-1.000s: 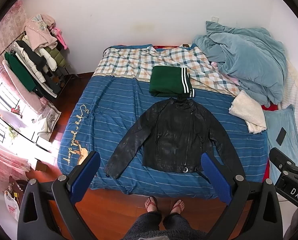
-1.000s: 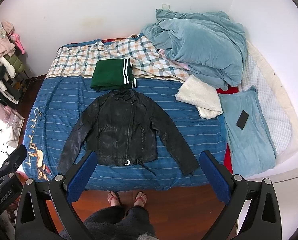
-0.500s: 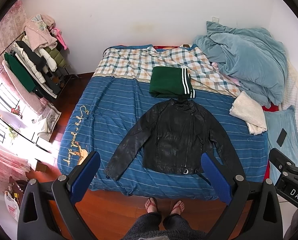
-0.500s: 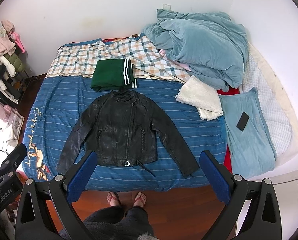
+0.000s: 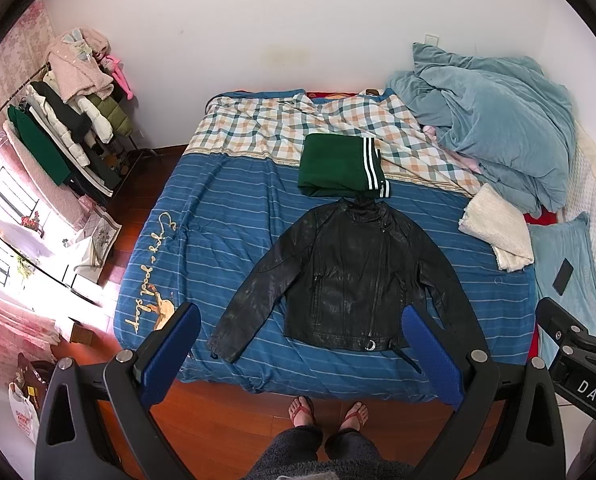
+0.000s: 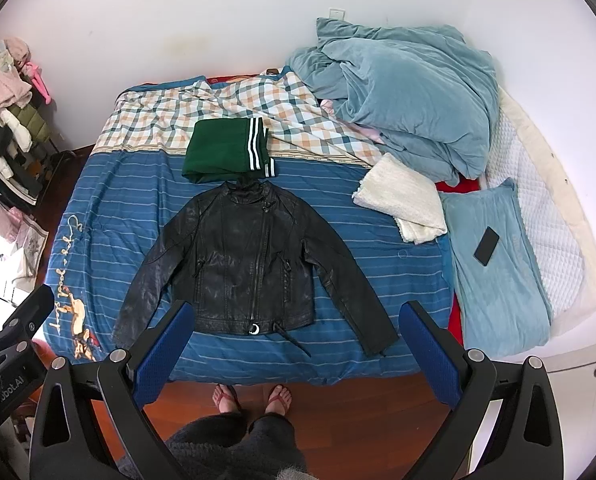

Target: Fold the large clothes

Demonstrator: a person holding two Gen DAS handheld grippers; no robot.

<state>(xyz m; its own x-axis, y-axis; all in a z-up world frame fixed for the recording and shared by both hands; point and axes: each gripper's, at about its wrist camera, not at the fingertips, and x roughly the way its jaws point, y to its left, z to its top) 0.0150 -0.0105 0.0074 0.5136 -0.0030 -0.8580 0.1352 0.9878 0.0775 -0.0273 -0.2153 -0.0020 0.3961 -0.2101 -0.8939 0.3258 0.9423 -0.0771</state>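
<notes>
Striped blue bedspread under flat, glossy black leather jacket.

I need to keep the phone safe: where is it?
In the right wrist view, the phone lies on the light blue pillow, right of the white towel.

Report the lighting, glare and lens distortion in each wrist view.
Left wrist view: window daylight blows out the floor at left; fisheye bows the bed; black jacket sharp, faint sheen. Right wrist view: even, soft light, no blown patch; same bowing, dark corners; jacket sharp.
</notes>
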